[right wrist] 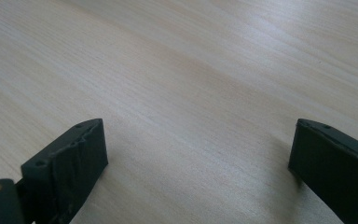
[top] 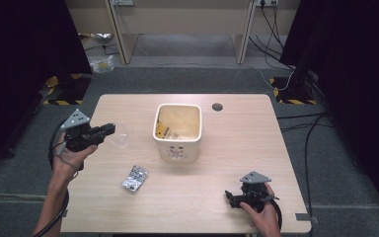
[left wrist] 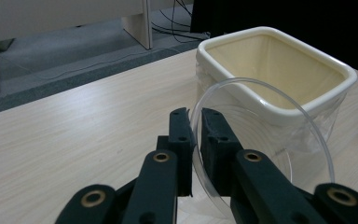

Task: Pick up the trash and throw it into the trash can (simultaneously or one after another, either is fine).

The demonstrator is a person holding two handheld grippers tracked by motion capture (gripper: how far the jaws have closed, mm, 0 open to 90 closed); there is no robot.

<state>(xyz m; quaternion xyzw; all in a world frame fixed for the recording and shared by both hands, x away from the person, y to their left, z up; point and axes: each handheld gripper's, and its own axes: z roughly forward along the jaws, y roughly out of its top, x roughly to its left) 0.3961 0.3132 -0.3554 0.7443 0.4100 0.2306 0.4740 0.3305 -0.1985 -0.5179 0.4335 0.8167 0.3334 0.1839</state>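
Centrally on the table (top: 237,123), a cream square bin (top: 177,148), lined, with yellowish scraps inside. Left gripper (left wrist: 195,122) pinching a clear plastic cup (left wrist: 261,140) by its rim, just left of the bin. Right gripper (right wrist: 198,154) spread wide, holding nothing.

High view above table (top: 237,148) looking forward-down, left gripper view close toward bin (left wrist: 279,70) both share, right gripper view apparently skimming bare tabletop
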